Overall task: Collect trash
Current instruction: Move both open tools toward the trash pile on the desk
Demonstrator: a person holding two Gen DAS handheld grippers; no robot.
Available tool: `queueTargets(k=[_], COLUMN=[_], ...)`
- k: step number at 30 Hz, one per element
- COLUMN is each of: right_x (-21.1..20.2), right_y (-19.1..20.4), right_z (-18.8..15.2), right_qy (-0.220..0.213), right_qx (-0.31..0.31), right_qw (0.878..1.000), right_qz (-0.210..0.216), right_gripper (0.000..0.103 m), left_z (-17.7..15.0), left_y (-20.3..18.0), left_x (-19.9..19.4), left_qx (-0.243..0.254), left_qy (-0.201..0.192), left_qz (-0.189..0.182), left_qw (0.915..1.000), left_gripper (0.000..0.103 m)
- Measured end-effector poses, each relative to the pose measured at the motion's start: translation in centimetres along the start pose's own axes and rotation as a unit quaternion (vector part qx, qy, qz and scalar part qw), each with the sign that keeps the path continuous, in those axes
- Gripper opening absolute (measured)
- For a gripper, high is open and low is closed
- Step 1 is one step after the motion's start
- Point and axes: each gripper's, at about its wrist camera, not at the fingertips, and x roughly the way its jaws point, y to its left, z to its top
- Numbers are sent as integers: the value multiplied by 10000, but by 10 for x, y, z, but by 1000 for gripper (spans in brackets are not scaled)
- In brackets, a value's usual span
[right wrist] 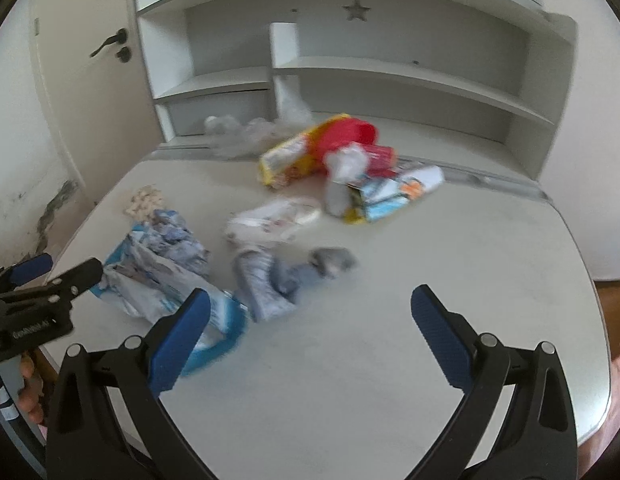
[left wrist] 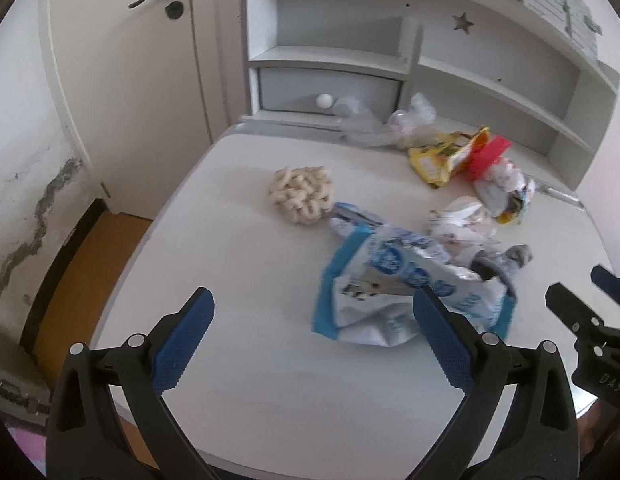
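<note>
Nearest my left gripper (left wrist: 314, 312) was bare desk (left wrist: 237, 288), and just past its right finger lay the blue-and-white bag (left wrist: 394, 288), crumpled and half open. Both jaws on that side stood spread wide and held nothing. My right gripper (right wrist: 310, 308) was equally wide open and empty, hovering above the desk with the grey sock (right wrist: 269, 280) just ahead of it, between its fingers in the view.

No bin or sack for the rubbish showed in either view, so I could not tell where the pieces had to go. Further back, well apart from both tools, sat the yellow snack packet (left wrist: 442, 156) with something red against it, a white crumpled wrapper (left wrist: 462, 220) near the sock, and clear plastic (left wrist: 414, 116) by the drawer (left wrist: 330, 90). The knotted rope ball (left wrist: 301, 194) lay beside the blue bag's far end; I judged it a toy, not trash, and meant to leave it.

To do this step well, I reckoned the left tool should shift right and come down over a raised fold of the blue bag, not the flat film, since thin foil slides out of pads that close on a flat face. I also judged that a grip near the open mouth might spill anything left inside. With the right tool close at my side, I thought it wise to keep the two apart.
</note>
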Motion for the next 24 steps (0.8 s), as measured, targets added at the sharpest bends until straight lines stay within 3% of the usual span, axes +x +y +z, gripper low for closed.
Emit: queueTargets(k=[10,24], right_x=[30,38], right_y=[61,107], right_z=[20,23], right_qy=[-78,-3], right_qx=[-438,-665], right_qw=[9976,9951], right_qz=[529,733], right_gripper=[97,97], left_z=[5,6], left_y=[57,94], left_x=[7,4], left_qx=[-316,-550], left_qy=[142,152], left_qz=[676,828], left_qw=[9971,9949], left_gripper=[97,97])
